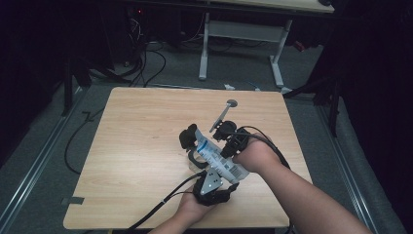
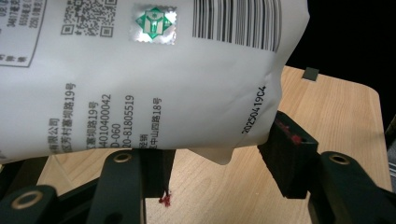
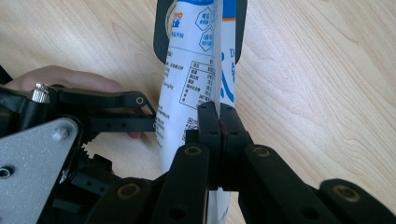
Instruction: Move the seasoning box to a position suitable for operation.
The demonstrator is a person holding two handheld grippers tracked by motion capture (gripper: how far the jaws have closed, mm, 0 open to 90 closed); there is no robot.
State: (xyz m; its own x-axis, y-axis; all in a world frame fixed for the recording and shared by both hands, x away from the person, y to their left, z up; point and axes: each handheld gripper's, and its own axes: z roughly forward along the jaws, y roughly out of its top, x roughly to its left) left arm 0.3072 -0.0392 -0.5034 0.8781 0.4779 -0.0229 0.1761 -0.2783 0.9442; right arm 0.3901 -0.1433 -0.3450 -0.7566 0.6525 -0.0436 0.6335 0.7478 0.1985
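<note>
The right tongs (image 3: 219, 140) pinch the white pouch's (image 3: 196, 84) thin seam, while the left gripper view shows the left tongs (image 2: 219, 163) spread around its bulging corner, seemingly not pressing.

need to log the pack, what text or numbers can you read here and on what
On the white pouch, left gripper view:
"20250419C4"
"20-81805519"
"4010400042"
"D-060"
A barcode, a QR code and a green seal carry no readable digits.
The Chinese lines and the blue print on the pouch in the right gripper view are too small to read.
</note>
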